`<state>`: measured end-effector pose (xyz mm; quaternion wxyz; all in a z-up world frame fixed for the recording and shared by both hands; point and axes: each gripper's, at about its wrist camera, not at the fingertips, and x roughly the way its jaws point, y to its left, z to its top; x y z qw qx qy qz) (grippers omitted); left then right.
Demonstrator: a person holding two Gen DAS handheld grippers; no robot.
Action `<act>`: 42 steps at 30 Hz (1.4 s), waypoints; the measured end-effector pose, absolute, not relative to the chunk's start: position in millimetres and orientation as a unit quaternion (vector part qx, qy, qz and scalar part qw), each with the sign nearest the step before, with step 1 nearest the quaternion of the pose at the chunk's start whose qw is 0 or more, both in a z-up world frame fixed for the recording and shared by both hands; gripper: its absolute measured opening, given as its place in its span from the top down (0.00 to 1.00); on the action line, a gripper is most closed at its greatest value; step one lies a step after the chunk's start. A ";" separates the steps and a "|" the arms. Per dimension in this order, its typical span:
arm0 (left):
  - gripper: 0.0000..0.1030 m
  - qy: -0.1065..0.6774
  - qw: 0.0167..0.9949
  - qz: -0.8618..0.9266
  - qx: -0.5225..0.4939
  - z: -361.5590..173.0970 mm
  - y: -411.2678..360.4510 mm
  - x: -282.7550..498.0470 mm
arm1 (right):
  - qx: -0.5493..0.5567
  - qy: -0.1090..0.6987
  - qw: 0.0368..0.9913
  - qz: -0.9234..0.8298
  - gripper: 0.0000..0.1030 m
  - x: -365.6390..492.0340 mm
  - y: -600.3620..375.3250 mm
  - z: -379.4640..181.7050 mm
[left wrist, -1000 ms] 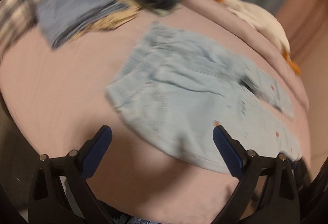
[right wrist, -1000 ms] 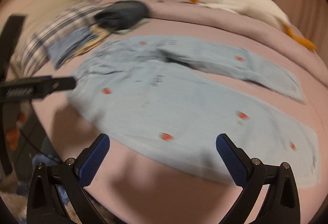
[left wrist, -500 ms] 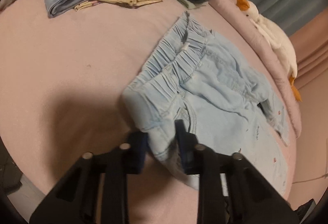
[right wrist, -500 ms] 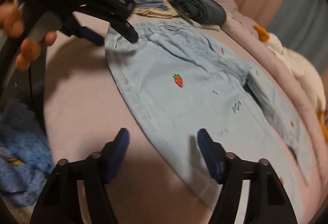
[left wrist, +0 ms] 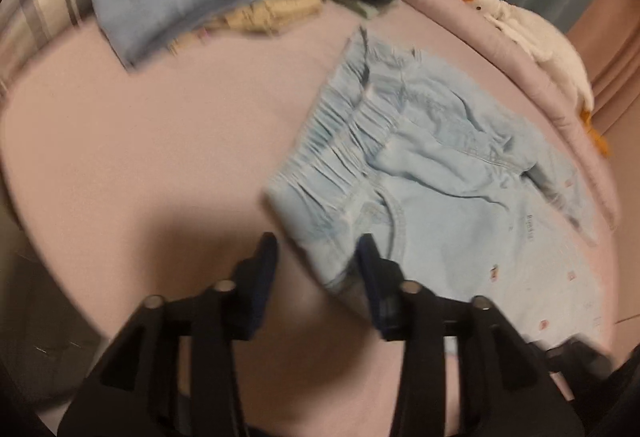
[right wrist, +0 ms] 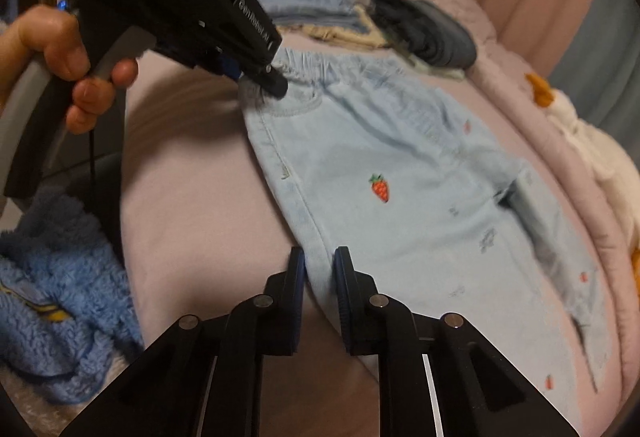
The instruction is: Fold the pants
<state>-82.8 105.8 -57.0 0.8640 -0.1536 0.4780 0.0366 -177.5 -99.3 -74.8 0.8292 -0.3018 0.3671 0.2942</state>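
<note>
Denim pants point(right wrist: 400, 173), two hand-held grippers point(right wrist: 319, 269)

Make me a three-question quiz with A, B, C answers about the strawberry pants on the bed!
1. Where does the right gripper hold the pants?
A. the near side edge
B. a leg hem
C. the far leg

2. What colour are the pants?
A. dark grey
B. light blue
C. plaid

3. How do the pants lie?
A. folded in half
B. rolled up
C. spread out, both legs showing

Answers: 1 A, its fingers pinch the side seam below the waistband. 2 B, pale denim with red strawberries. 3 C, the legs lie apart on the bed.
</note>
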 end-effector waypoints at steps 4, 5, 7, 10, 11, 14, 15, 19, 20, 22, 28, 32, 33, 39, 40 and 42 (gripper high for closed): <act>0.50 0.445 0.888 0.044 -0.110 -36.7 101.3 -90.4 | -0.244 0.391 0.833 0.306 0.61 -176.4 -116.6 -53.4; 0.49 0.439 0.892 0.032 -0.105 -33.2 94.8 -88.8 | -0.228 0.390 0.836 0.310 0.59 -177.7 -122.9 -46.7; 0.49 0.437 0.894 0.000 -0.098 -31.2 78.2 -83.5 | -0.180 0.384 0.848 0.316 0.57 -181.5 -146.3 -29.6; 0.48 0.430 0.899 -0.055 -0.062 -33.7 40.9 -71.2 | -0.111 0.398 0.868 0.276 0.56 -162.8 -188.6 -23.1; 0.48 0.433 0.897 -0.074 -0.044 -39.1 25.8 -65.0 | -0.092 0.409 0.874 0.247 0.56 -154.1 -203.5 -26.1; 0.48 0.455 0.887 -0.078 0.003 -61.2 1.5 -49.6 | -0.027 0.442 0.879 0.175 0.56 -126.4 -245.3 -39.2; 0.48 0.468 0.881 -0.065 0.021 -72.6 -0.8 -45.8 | 0.001 0.448 0.878 0.167 0.56 -120.5 -259.0 -44.1; 0.47 0.469 0.881 -0.064 0.018 -88.3 13.3 -48.1 | 0.026 0.466 0.877 0.115 0.57 -114.7 -300.7 -62.3; 0.47 0.469 0.880 -0.065 0.022 -88.7 15.0 -48.6 | 0.031 0.459 0.881 0.112 0.59 -120.7 -312.7 -62.1; 0.46 0.468 0.881 -0.065 0.023 -90.5 17.7 -47.6 | 0.042 0.455 0.886 0.077 0.59 -129.8 -347.7 -58.9; 0.47 0.473 0.879 -0.058 0.023 -90.4 12.1 -45.4 | 0.076 0.449 0.889 -0.057 0.60 -161.3 -462.2 -57.1; 0.47 0.473 0.879 -0.051 0.024 -78.5 8.4 -55.2 | 0.074 0.449 0.875 -0.168 0.60 -172.4 -525.1 -54.6; 0.46 0.466 0.883 -0.054 0.022 -74.2 9.3 -56.9 | 0.086 0.450 0.868 -0.193 0.60 -172.3 -538.5 -52.5; 0.32 0.480 0.875 -0.034 0.047 -91.4 15.1 -47.5 | 0.066 0.432 0.881 -0.180 0.58 -155.1 -510.5 -20.8; 0.26 0.471 0.880 -0.038 0.040 -92.0 19.4 -48.6 | 0.066 0.432 0.887 -0.148 0.55 -147.9 -493.5 -20.9; 0.25 0.477 0.877 -0.050 0.029 -89.6 26.8 -47.4 | 0.050 0.455 0.882 -0.114 0.54 -132.1 -468.3 -33.9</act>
